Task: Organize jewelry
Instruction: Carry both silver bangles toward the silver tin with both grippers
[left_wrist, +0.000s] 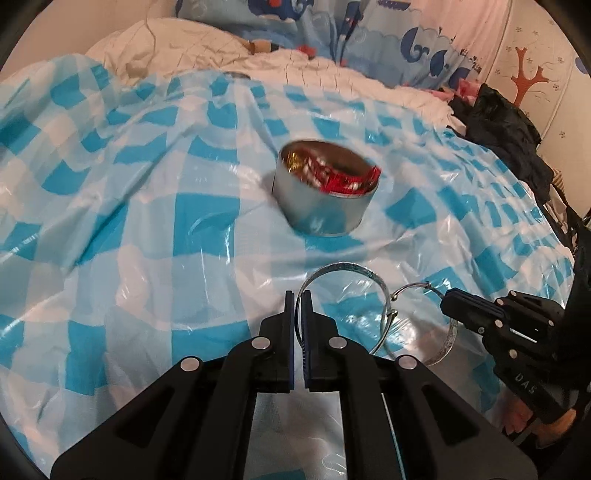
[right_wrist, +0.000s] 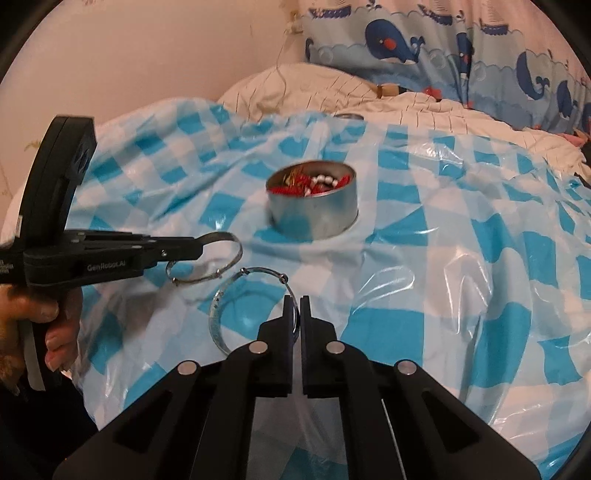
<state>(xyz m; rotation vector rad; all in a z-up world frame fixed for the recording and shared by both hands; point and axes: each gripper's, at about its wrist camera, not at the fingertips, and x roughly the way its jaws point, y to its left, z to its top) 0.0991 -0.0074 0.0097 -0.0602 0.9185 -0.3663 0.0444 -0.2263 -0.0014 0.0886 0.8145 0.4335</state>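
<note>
pinching one silver bangle (left_wrist: 343, 269) each (tight): left claw (left_wrist: 297, 295), right claw (right_wrist: 297, 301).

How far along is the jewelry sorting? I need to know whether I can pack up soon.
Partly done: the round tin already holds red and gold pieces. In hand: the left gripper is shut on one silver bangle, and the right gripper on another bangle. Both bangles are not yet in the tin.

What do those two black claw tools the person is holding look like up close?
Both are matte black plastic. The left claw has flat fingers with blue pads, angular linkage arms and round silver rivets. The right claw matches it. White lettering marks their sides, and each has a pistol-style handle.
</note>
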